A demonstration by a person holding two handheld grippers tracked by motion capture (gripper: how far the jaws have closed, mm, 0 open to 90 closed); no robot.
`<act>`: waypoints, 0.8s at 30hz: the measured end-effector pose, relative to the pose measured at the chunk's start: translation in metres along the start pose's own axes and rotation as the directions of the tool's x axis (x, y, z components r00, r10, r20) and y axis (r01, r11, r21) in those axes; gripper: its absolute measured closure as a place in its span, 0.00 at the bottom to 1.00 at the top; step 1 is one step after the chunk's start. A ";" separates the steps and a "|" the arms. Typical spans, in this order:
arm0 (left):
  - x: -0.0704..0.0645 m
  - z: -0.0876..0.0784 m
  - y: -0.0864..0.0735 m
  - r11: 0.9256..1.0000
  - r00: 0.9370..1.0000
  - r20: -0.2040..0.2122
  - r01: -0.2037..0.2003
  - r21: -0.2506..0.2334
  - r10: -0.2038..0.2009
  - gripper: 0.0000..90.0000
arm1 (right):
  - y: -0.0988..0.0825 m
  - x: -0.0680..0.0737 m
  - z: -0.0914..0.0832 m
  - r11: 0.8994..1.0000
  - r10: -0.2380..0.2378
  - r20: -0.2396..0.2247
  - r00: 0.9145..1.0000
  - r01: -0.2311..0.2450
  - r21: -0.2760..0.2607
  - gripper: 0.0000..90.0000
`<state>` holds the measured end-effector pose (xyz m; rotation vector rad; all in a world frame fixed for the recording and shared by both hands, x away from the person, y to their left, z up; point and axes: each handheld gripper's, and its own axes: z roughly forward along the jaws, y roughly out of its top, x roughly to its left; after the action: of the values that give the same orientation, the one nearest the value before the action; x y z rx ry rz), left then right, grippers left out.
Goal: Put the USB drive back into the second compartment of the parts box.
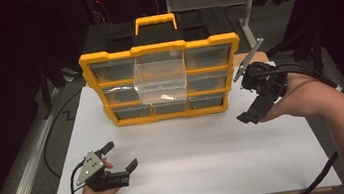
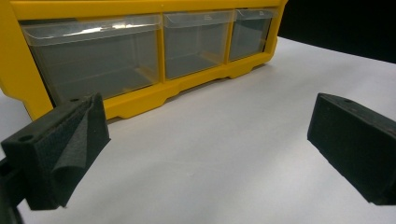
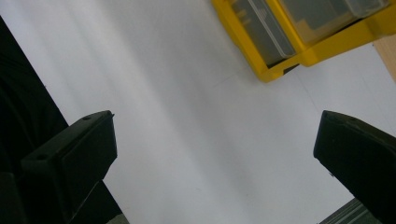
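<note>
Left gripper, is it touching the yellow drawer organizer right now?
Apart. The high view shows the left gripper well short of the yellow organizer, bare white board between them; the left gripper view shows the same gap.

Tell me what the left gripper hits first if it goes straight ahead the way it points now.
Probably the yellow organizer: the open left gripper looks over bare white table toward its bottom row of clear drawers. Nothing lies between, though depth is uncertain.

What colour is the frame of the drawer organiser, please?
Yellow, with a black top; the drawer organiser shows best in the high view.
</note>
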<state>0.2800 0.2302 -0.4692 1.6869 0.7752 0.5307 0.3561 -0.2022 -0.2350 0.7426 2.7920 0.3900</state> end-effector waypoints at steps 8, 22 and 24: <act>0.000 0.000 0.000 1.000 1.000 -0.002 0.005 -0.001 -0.005 0.00 | -0.008 0.001 0.019 1.000 0.000 -0.008 1.000 0.001 0.019 0.01; 0.000 0.001 0.000 1.000 1.000 -0.001 0.004 0.013 -0.004 0.00 | -0.017 0.004 0.064 0.999 -0.001 -0.033 0.999 0.003 0.047 0.01; 0.000 0.001 0.000 1.000 1.000 -0.001 0.008 0.010 -0.008 0.00 | -0.018 0.005 0.072 0.999 -0.001 -0.039 0.999 0.003 0.048 0.01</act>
<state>0.2805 0.2295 -0.4696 1.6926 0.7855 0.5228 0.3641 -0.2012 -0.3089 0.7509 2.8473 0.3417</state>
